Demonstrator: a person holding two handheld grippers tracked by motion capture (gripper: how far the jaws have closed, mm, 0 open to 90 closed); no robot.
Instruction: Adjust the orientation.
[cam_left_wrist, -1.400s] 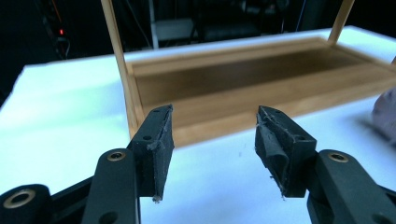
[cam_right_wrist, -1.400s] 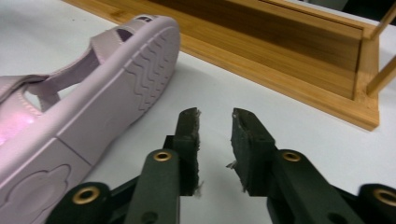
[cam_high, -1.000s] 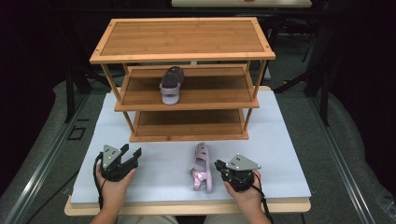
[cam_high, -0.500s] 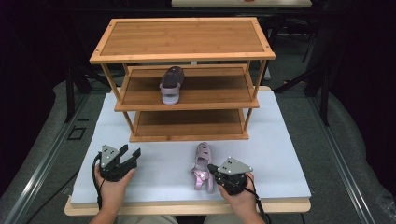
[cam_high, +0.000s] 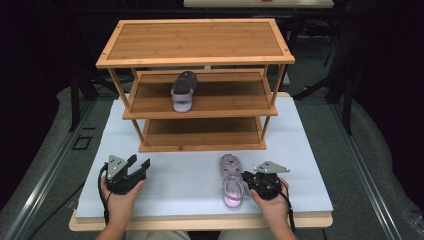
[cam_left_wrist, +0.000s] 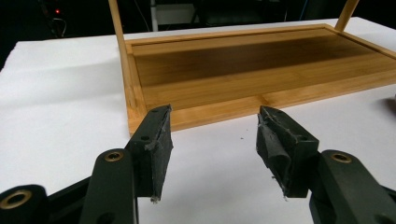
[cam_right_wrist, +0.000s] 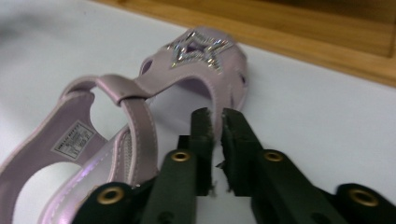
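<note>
A pale pink sandal (cam_high: 231, 181) with a glittery star on its toe (cam_right_wrist: 196, 56) lies on the white mat, toe toward the shelf. My right gripper (cam_high: 247, 179) sits at its right side. In the right gripper view, that gripper's (cam_right_wrist: 217, 114) jaws have just been opening and stand a narrow slit apart, with the sandal's side rim at their tips. A matching darker sandal (cam_high: 183, 90) rests on the middle tier of the wooden shelf rack (cam_high: 195, 40). My left gripper (cam_high: 140, 162) stands open and holds nothing (cam_left_wrist: 215, 116), facing the rack's bottom tier (cam_left_wrist: 261, 60).
The three-tier bamboo rack stands at the back of the white mat (cam_high: 180, 175); its bottom tier (cam_high: 200, 132) is bare. The rack's wooden base edge (cam_right_wrist: 327, 28) runs just beyond the sandal. Dark floor surrounds the table.
My right gripper reached left to the pink sandal, then drew back to the right. The sandal shifted right with it and now lies straighter. The left gripper has not moved.
</note>
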